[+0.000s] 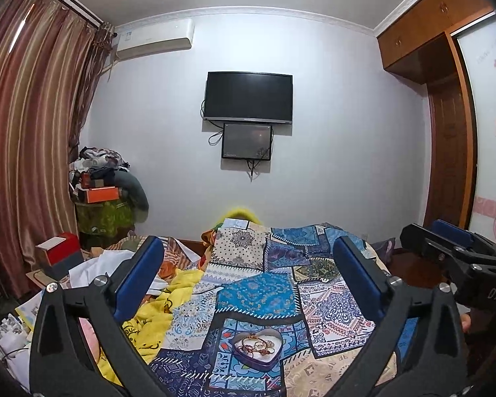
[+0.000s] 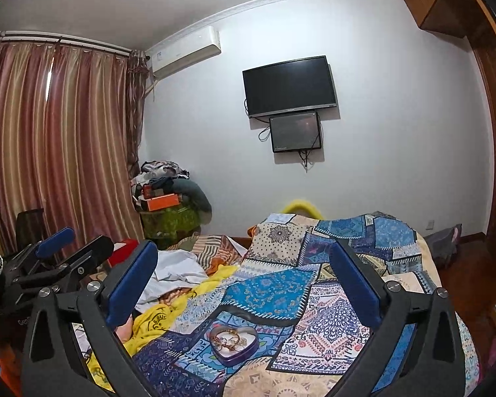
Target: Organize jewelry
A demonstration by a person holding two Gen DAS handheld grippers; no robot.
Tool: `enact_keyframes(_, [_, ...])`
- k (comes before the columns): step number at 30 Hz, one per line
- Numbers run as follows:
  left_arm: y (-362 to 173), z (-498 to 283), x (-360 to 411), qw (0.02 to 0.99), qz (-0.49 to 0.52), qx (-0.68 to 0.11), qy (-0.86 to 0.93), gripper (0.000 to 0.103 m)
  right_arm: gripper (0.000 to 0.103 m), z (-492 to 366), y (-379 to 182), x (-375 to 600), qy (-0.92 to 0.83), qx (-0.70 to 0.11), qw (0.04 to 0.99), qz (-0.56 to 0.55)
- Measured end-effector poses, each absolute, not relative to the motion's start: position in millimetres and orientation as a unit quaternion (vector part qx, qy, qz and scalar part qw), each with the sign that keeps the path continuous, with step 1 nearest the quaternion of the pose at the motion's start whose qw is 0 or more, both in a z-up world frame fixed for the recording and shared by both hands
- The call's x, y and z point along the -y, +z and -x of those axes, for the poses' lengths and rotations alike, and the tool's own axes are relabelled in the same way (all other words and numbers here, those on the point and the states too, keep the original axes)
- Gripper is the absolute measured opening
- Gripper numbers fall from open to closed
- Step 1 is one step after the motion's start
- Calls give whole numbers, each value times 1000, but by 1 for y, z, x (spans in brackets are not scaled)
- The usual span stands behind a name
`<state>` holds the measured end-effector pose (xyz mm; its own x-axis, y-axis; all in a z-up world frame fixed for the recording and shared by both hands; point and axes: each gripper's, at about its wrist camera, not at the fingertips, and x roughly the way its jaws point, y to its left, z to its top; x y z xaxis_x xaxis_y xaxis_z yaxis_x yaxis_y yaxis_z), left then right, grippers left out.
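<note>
A patchwork bedspread point(image 1: 264, 284) covers the bed. On it sits a heart-shaped tin point(image 1: 258, 347), and gold jewelry point(image 1: 256, 344) already lies tangled inside. Both tools, left tool point(image 1: 248, 278) and right tool point(image 2: 244, 281), hover above with fingers spread wide, holding nothing. Gathering looks done; untangling or sorting likely remains.

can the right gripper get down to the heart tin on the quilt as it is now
Probably yes. The right gripper is open, and the heart tin lies uncovered on the patchwork quilt just below and ahead of it, nothing between them. The left gripper is held off to the side.
</note>
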<state>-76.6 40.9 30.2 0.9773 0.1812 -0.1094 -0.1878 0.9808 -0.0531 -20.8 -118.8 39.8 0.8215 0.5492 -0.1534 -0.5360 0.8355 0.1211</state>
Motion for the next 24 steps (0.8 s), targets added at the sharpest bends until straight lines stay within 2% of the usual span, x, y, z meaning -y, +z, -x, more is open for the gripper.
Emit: enact_keyframes(24, [26,69,-41,993,36,-60,92,103,103,22,39,122,285,-100,953,-35])
